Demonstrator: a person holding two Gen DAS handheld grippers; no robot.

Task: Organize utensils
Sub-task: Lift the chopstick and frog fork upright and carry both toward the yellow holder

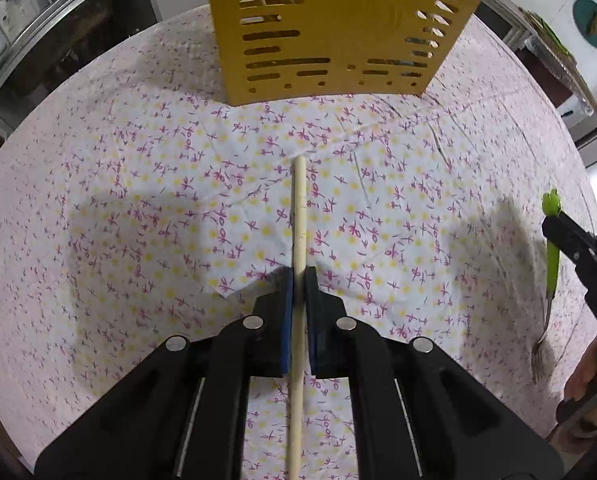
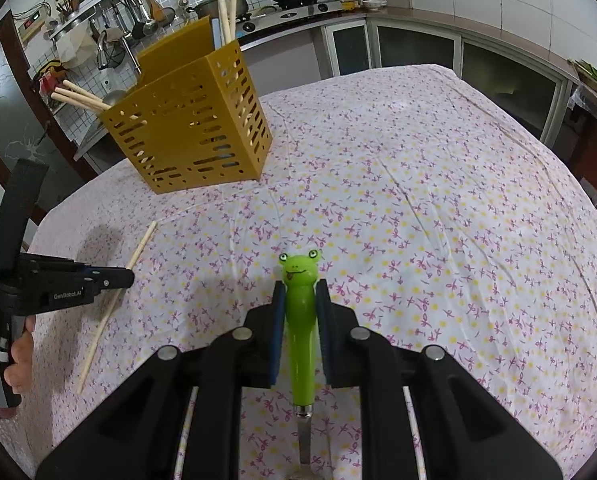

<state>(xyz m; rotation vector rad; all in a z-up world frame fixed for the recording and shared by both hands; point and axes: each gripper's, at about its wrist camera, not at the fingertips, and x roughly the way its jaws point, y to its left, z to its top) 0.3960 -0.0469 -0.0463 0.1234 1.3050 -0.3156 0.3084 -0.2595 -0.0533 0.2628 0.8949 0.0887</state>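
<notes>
My left gripper [image 1: 299, 280] is shut on a wooden chopstick [image 1: 298, 216] that points at the yellow slotted utensil holder [image 1: 338, 28] standing just ahead. My right gripper [image 2: 300, 296] is shut on the green frog-handled fork [image 2: 301, 320], its tines toward me. In the right wrist view the holder [image 2: 190, 120] stands at the far left of the table with several chopsticks [image 2: 226, 8] in it, and the left gripper [image 2: 114, 278] holds its chopstick [image 2: 138, 250] low over the cloth. In the left wrist view the right gripper [image 1: 554, 224] shows with the fork [image 1: 552, 264] at the right edge.
The table [image 2: 438, 200] wears a white cloth with pink flowers. A kitchen counter [image 2: 306, 12] with pots and a wok runs behind it, with hanging utensils [image 2: 130, 24] at the left. A dark side table [image 2: 594, 120] stands at the right.
</notes>
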